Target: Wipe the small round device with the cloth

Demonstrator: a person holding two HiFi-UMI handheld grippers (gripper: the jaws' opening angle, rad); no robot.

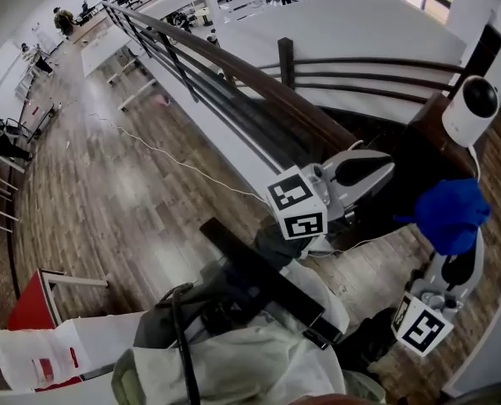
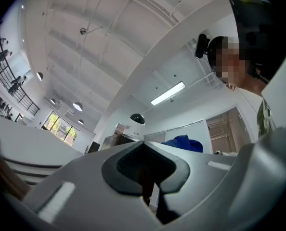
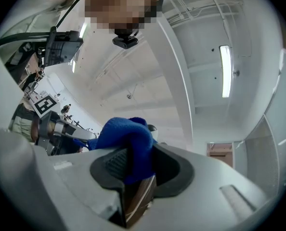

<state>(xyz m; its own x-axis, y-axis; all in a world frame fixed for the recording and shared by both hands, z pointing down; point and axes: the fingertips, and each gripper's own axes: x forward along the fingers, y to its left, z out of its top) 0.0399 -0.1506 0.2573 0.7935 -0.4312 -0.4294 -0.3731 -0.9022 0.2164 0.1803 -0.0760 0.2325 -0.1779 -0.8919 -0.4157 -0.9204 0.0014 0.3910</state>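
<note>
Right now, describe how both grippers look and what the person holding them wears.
The left gripper and right gripper are both pale grey moulded shells with dark pads on the fingers. Each carries a white cube printed with black square markers. The person wears a pale off-white jacket.

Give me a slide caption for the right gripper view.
Right gripper clamping a bunched blue cloth between its jaws, tilted up toward the ceiling.

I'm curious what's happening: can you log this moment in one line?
left gripper shut, empty | right gripper shut on blue cloth | white round device apart, above cloth
</note>
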